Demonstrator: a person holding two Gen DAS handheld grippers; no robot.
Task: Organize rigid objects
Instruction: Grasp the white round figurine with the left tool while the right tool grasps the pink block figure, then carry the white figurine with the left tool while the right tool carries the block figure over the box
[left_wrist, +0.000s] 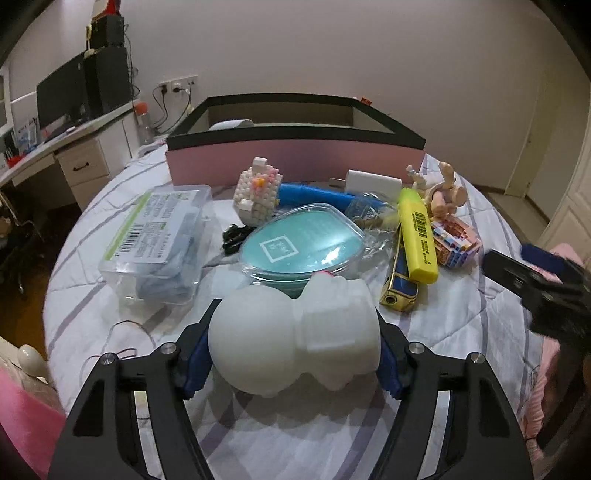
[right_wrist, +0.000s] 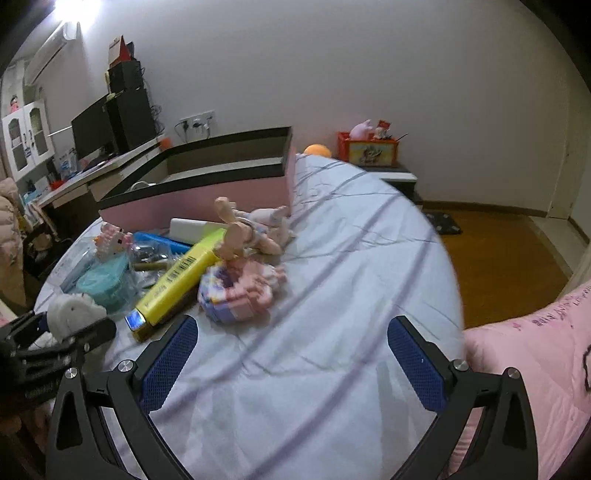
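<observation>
Left wrist view: the left gripper (left_wrist: 293, 341) has its blue pads (left_wrist: 195, 363) pressed on both flanks of a white snowman-shaped figure (left_wrist: 291, 332), lying on its side low in the centre of the frame on the striped bedsheet (left_wrist: 92, 295). The figure looks like a hollow, matte, rigid moulding, so probably light. Its round head offers little flat surface and could squirm out; the squarer body, under the right-hand pad, seems the safer hold. Behind it lie a teal case in a clear shell (left_wrist: 301, 247), a yellow highlighter (left_wrist: 417, 236), a clear plastic box (left_wrist: 159, 240) and a white brick-built figure (left_wrist: 256, 195). The pink storage box (left_wrist: 295, 162) stands open across the upper middle.

Right wrist view: the right gripper (right_wrist: 291, 365) stands wide open with nothing between its pads, over bare sheet at bottom centre. The snowman figure shows at the lower left edge, the pink box at upper left.
</observation>
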